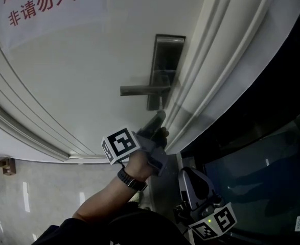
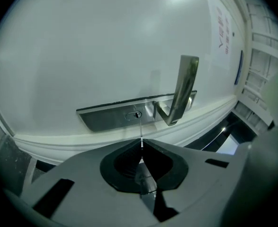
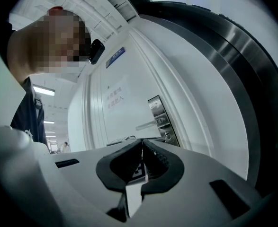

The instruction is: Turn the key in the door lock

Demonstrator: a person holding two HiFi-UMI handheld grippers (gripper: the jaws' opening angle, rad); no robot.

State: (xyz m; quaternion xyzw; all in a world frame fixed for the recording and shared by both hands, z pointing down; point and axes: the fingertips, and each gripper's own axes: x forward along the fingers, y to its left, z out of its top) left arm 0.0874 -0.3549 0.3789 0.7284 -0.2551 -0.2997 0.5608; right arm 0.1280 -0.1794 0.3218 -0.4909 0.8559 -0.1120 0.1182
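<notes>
White door (image 1: 78, 70) fills most of what we see from the head view, with pale floor (image 1: 37, 198) at seven o'clock and a sign (image 1: 35, 6) in red characters at eleven o'clock. A steel lock plate (image 1: 166, 55) sits toward one o'clock, and its handle (image 1: 144, 90) sticks out level toward nine o'clock.

Our left hand (image 1: 139, 162), with a dark wristband (image 1: 131, 180) behind it, holds the left gripper (image 1: 160, 117) just under the lock plate, at its six o'clock, pointing up at it. In the left gripper view the plate (image 2: 115, 117) lies across the middle and the handle (image 2: 183, 86) rises toward twelve o'clock. The left gripper (image 2: 141, 143) has its jaws pressed together on the key (image 2: 140, 131), which we see edge-on as a thin blade. The blade runs toward twelve o'clock, and its tip reaches the keyhole (image 2: 135, 115) in the plate. We cannot tell how far it is in.

Our right gripper (image 1: 190, 180) hangs low at five o'clock in the head view, well apart from the lock. In the right gripper view its jaws meet at the tips with nothing between them (image 3: 142, 144). Beyond them we see the door (image 3: 105, 117), the lock plate (image 3: 160, 117) and the handle (image 3: 146, 125).
</notes>
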